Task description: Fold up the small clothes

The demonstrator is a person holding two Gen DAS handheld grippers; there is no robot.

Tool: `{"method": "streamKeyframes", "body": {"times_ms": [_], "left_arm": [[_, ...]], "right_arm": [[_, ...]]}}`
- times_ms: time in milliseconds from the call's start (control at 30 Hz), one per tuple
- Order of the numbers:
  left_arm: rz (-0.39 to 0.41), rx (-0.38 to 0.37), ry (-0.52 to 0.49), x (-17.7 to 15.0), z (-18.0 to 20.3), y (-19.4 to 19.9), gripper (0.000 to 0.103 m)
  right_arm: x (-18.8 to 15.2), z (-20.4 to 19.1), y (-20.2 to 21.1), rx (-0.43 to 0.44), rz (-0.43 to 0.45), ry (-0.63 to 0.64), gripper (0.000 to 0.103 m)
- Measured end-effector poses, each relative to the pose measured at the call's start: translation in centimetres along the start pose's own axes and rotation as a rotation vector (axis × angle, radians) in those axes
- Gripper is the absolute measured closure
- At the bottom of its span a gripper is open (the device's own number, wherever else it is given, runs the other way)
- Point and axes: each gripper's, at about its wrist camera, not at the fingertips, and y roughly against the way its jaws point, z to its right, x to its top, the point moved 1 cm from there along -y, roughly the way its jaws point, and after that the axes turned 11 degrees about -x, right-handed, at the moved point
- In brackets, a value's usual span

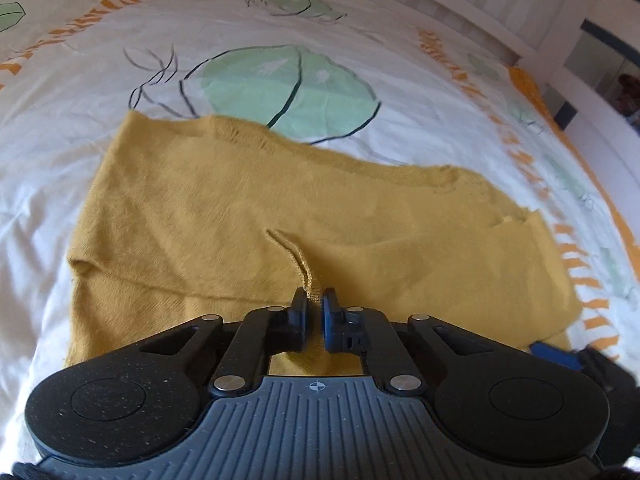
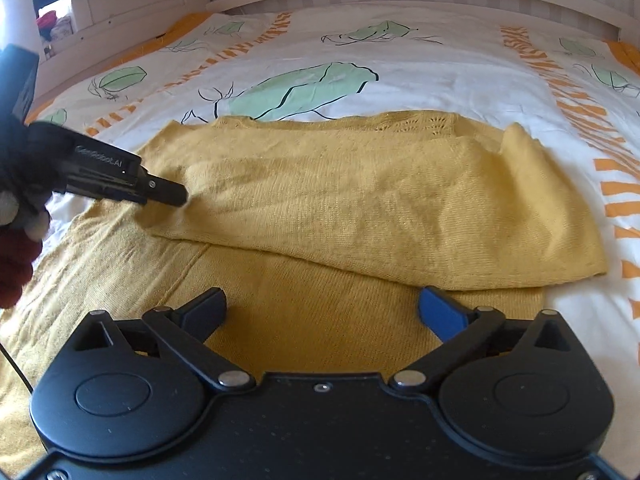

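While left claw (image 1: 315, 300) pinches sweater (image 1: 224, 208), right claw (image 2: 322, 312) gapes.

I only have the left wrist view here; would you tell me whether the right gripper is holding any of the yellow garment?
Observer: No. The right gripper stands wide open over the yellow garment, with nothing between its pads.
Operator: Thank you. How does my left grip look from that side?
Observer: The left gripper pinches the cloth at the folded layer's left end.
Operator: Is the fold tidy on the right?
Observer: The upper layer lies slanted across the lower one, its right end overhanging onto the bedspread.
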Motion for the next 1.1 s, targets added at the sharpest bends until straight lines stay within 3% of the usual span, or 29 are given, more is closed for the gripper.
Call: {"method": "streamKeyframes", "body": {"times_ms": [267,467,633,700,867,1000,1100], "left_arm": [[0.118,-0.156,-0.143,7.5,8.3,3.6,0.096],[0.151,-0.273,-0.249,13.7,16.9,5.3,0.096],[0.192,-0.332,-0.386,14.7,23.3,6.9,0.096],[0.202,-0.351,-0.427,14.4,24.9,7.3,0.102],[0.214,-0.373,-0.469,13.7,25.9,7.6,0.102],[0.196,-0.358,-0.44,13.6,24.3,7.5,0.102],[0.167,-0.339,-0.405,13.6,22.3,7.4,0.102]], "right_arm": [[0.2,0.2,0.9,0.014,0.036,-0.031,0.0],[0.8,0.3,2.8,0.092,0.12,-0.083,0.0],[2.8,0.7,2.4,0.103,0.179,-0.115,0.0],[3.9,0.7,1.6,0.087,0.198,-0.117,0.0],[5.9,1.5,-1.9,0.015,0.199,-0.132,0.0],[6.0,4.1,-5.9,-0.11,0.08,-0.228,0.002],[5.8,4.9,-5.5,-0.108,0.099,-0.272,0.002]]}}
